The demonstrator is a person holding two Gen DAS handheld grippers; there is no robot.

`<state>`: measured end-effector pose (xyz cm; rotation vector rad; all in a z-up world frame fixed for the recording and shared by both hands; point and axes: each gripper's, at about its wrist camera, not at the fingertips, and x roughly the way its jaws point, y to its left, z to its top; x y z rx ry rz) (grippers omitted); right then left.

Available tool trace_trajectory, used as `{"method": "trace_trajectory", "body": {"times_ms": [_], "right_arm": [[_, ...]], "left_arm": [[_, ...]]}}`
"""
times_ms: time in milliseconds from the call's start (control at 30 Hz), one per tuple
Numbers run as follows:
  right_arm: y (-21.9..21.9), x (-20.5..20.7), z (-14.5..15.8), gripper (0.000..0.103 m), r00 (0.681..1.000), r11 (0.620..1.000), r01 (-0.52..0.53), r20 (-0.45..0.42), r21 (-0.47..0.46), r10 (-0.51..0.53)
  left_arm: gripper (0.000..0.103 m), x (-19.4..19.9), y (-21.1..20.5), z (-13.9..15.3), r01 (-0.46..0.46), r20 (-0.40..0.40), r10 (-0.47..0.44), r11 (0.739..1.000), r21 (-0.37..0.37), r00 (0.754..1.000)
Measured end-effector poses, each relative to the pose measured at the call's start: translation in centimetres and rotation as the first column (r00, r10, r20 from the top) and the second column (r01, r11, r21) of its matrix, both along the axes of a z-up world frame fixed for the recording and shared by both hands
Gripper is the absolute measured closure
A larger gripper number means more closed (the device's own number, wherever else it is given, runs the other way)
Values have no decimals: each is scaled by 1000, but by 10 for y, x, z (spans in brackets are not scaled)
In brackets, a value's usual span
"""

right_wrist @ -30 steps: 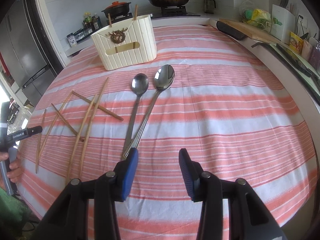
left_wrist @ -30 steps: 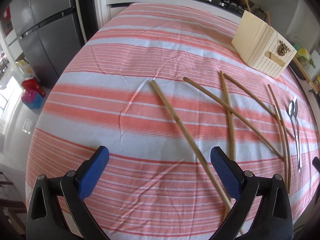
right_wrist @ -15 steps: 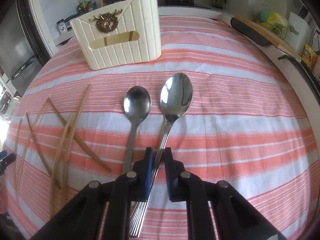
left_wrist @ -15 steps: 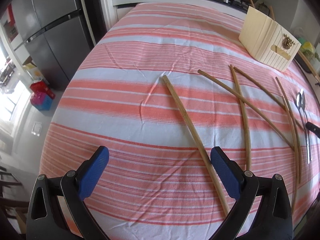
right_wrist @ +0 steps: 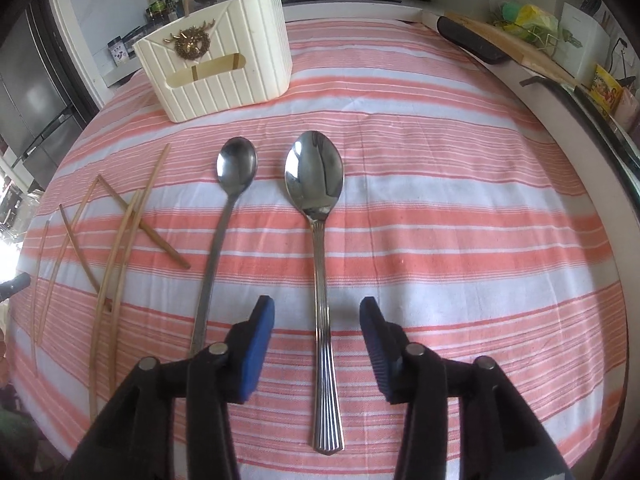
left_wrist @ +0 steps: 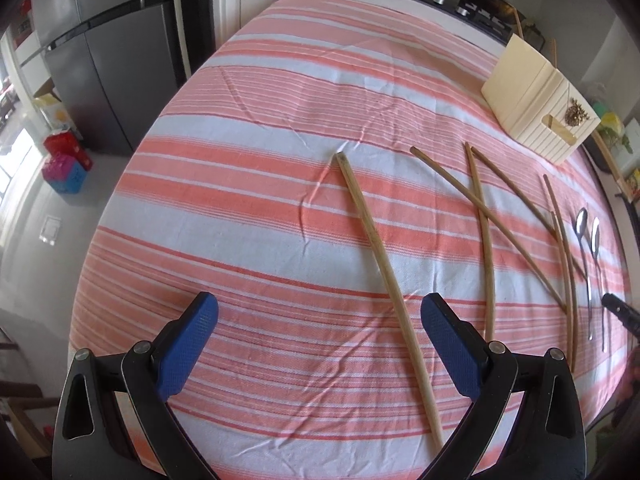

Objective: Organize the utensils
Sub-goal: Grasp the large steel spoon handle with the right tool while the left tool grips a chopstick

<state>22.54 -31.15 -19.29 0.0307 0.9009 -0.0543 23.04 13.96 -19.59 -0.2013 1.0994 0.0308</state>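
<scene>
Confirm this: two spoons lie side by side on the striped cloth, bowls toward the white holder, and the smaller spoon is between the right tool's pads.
Wrong on one point. In the right wrist view the larger spoon, not the smaller spoon, lies between the pads of the right tool, whose jaws are opening. Both spoons do lie side by side on the cloth, bowls toward the holder.

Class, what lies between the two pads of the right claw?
The large spoon's ridged handle lies between them untouched on the striped cloth, as the right wrist view shows; the claw is opening.
</scene>
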Motion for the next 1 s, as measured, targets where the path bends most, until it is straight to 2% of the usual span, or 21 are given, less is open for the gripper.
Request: {"method": "trace_trajectory", "body": {"times_ms": [133, 200, 333, 533, 700, 800, 867, 900, 933, 967, 1000], "right_arm": [[-3, 11, 6, 56, 999, 999, -45, -11, -12, 45], [-2, 21, 8, 52, 997, 997, -70, -12, -35, 70], [0, 39, 2, 50, 996, 994, -82, -31, -78, 80], [4, 52, -2, 45, 996, 990, -86, -2, -112, 86], [3, 62, 0, 45, 994, 987, -105, 12, -119, 107], [5, 73, 2, 45, 994, 985, -110, 13, -132, 113], [7, 86, 1, 46, 993, 984, -111, 19, -139, 115], [8, 90, 2, 46, 993, 985, -107, 24, -137, 111], [9, 95, 3, 46, 994, 985, -102, 30, -137, 107], [9, 98, 3, 47, 994, 986, -97, 36, -137, 103], [10, 100, 4, 57, 994, 987, -93, 45, -132, 100]], "left_arm": [[2, 6, -8, -2, -5, -8, 5, 1000, 29, 1000], [2, 11, -8, -5, -15, -17, 16, 998, 53, 1000], [1, 23, -13, -13, 3, -37, 2, 989, 146, 999], [0, 34, -10, -15, 6, -63, 4, 990, 144, 998], [3, 48, -11, -13, -5, -116, 21, 990, 140, 993], [20, 56, -19, -7, 10, -112, 7, 989, 145, 994], [38, 62, -26, -4, 27, -110, -12, 990, 142, 994], [43, 65, -30, -3, 31, -106, -16, 990, 141, 994], [52, 67, -33, -2, 32, -100, -17, 989, 147, 995], [67, 68, -36, -1, 39, -91, -26, 989, 144, 996], [75, 67, -38, 0, 43, -81, -32, 989, 144, 996]]}}
